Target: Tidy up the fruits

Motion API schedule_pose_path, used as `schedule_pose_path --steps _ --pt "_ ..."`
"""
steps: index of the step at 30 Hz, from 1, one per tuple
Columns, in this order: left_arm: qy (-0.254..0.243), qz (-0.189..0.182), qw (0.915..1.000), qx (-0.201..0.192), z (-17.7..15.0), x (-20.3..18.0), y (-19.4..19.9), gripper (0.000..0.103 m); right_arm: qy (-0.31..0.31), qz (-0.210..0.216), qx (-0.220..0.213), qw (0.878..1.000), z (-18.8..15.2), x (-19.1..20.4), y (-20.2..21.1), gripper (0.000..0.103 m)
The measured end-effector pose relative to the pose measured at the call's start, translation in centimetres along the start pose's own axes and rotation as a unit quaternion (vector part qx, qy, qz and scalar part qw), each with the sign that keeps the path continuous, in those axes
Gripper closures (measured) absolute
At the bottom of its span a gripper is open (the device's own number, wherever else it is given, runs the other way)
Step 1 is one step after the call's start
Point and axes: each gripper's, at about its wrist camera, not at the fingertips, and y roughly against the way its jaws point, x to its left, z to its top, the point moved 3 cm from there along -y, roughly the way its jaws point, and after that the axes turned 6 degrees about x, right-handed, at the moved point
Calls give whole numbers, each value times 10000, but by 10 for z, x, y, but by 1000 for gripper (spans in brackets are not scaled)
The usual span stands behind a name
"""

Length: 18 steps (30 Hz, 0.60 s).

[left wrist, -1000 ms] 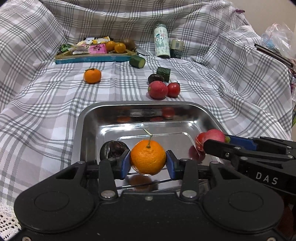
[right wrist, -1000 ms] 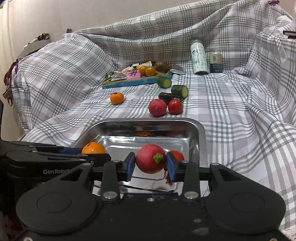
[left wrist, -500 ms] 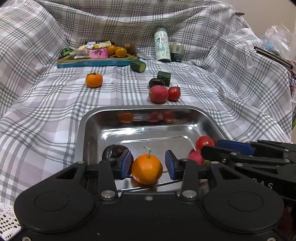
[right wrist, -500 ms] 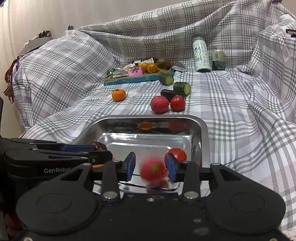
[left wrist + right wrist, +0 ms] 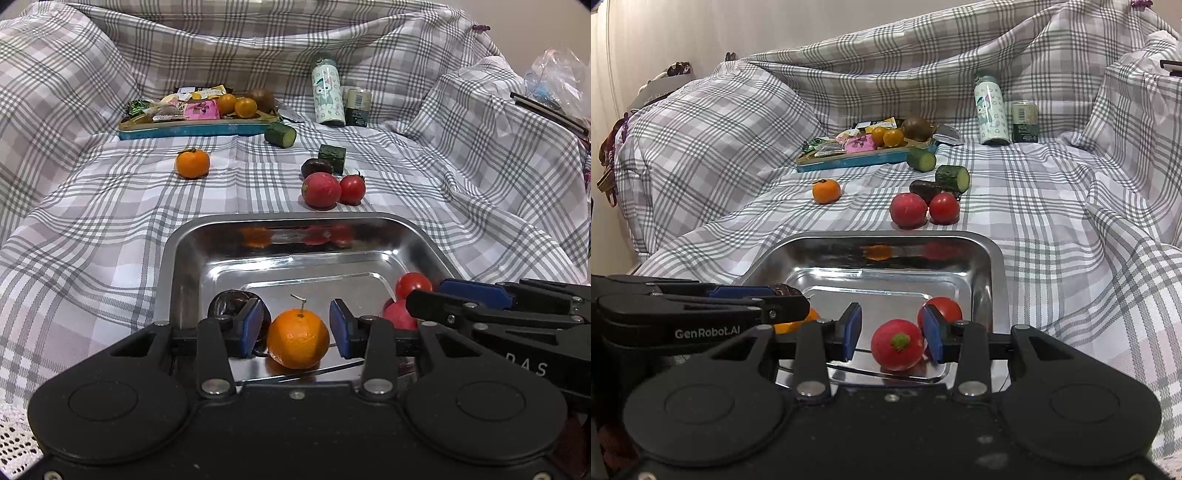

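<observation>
A steel tray (image 5: 295, 218) lies on the checked cloth just ahead of both grippers. My left gripper (image 5: 297, 326) is open over its near edge. An orange with a stalk (image 5: 298, 339) rests on the tray floor between the blue pads, with a gap on each side. A dark fruit (image 5: 229, 306) lies behind the left pad. My right gripper (image 5: 892, 334) is open too. A red round fruit (image 5: 897, 345) lies in the tray (image 5: 886, 236) between its pads, nearer the right one. A tomato (image 5: 943, 308) sits behind that pad.
On the cloth beyond the tray lie a tangerine (image 5: 192, 163), a red fruit (image 5: 321, 190), a tomato (image 5: 352, 189), a dark fruit (image 5: 316, 167) and two cucumber pieces (image 5: 280, 134). Farther back stand a blue tray of snacks (image 5: 195, 129), a bottle (image 5: 327, 94) and a can (image 5: 357, 107).
A second ago the left pads gripped the orange and the right pads the red fruit, both above the tray. Both fruits have dropped to the tray floor, free of the pads.
</observation>
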Motion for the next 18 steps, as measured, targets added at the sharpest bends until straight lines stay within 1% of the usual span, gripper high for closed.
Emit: schedule_pose_path --steps 11,18 --pt "7 42 10000 -19 0 1 0 54 0 -19 -22 10000 0 0 0 63" --pt "90 207 9996 -185 1 2 4 54 -62 -55 -69 9999 0 -2 1 63"
